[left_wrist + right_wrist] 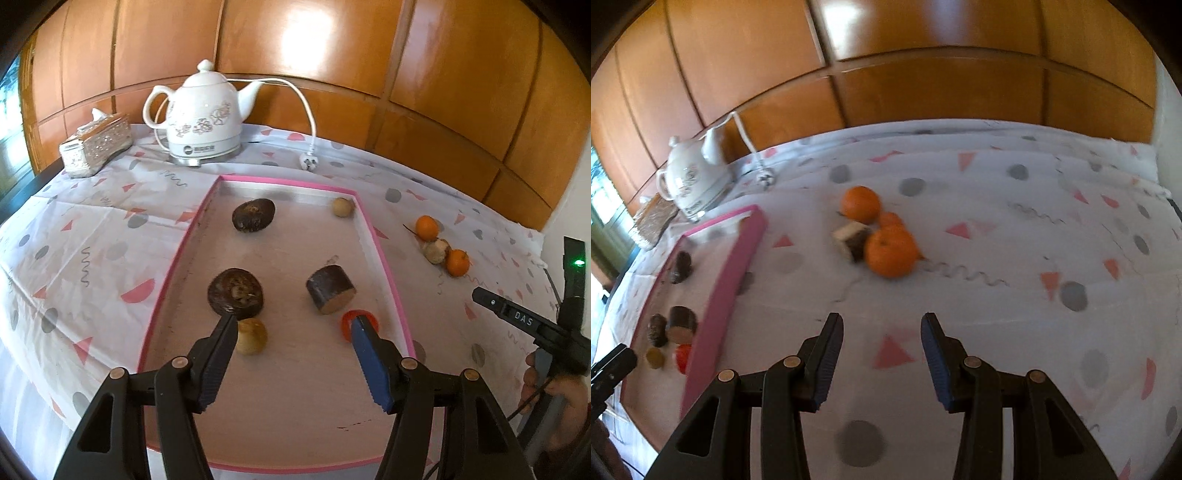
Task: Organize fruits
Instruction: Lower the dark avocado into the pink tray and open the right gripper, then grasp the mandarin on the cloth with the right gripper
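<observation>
Right gripper (882,328) jaws were spread, empty, w/ near orange (892,251) ahead; approach straight, centre it btwn fingers. Left gripper (291,325) was spread over tray (373,236).

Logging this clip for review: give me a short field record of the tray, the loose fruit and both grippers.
tray: pink-rimmed tray on the patterned tablecloth
in tray: six items, including two dark round fruits and a dark cut cylinder piece
outside tray: oranges and a cut piece, clustered to the tray's right
left gripper: jaws open, above tray, empty
right gripper: jaws open, empty, facing the oranges
background: white kettle, tissue box
</observation>
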Demonstrator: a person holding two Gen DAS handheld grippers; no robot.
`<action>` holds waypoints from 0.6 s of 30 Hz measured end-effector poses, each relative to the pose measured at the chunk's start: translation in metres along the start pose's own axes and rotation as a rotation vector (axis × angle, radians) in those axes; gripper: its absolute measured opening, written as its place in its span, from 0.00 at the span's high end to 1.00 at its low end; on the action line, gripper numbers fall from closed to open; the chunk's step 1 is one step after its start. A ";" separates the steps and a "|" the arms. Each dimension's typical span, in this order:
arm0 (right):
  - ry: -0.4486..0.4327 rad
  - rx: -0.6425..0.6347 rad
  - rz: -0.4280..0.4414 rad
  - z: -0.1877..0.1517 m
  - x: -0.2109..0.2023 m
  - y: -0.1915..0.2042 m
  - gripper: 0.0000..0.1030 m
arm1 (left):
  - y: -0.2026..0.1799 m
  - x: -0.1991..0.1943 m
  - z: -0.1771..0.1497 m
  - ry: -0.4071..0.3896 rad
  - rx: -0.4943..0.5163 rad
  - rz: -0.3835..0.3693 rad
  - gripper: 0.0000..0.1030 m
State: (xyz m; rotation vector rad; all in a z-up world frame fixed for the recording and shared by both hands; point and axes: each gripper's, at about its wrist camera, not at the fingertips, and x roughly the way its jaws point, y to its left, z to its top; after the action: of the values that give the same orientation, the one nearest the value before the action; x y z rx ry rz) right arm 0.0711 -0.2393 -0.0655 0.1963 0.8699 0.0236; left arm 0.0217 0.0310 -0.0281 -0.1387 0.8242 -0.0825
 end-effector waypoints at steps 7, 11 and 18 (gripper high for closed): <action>0.002 0.003 -0.006 0.005 0.007 -0.008 0.57 | -0.010 0.001 0.001 0.002 0.025 -0.013 0.37; 0.006 -0.044 -0.010 0.016 0.018 -0.001 0.57 | -0.012 0.002 0.001 0.004 0.032 -0.016 0.37; 0.020 -0.112 -0.040 0.037 0.043 0.009 0.57 | -0.010 0.007 0.002 0.015 0.023 -0.018 0.37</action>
State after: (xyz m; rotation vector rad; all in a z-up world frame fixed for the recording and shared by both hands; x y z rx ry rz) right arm 0.1275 -0.2318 -0.0736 0.0738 0.8899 0.0368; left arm 0.0279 0.0200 -0.0301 -0.1239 0.8371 -0.1103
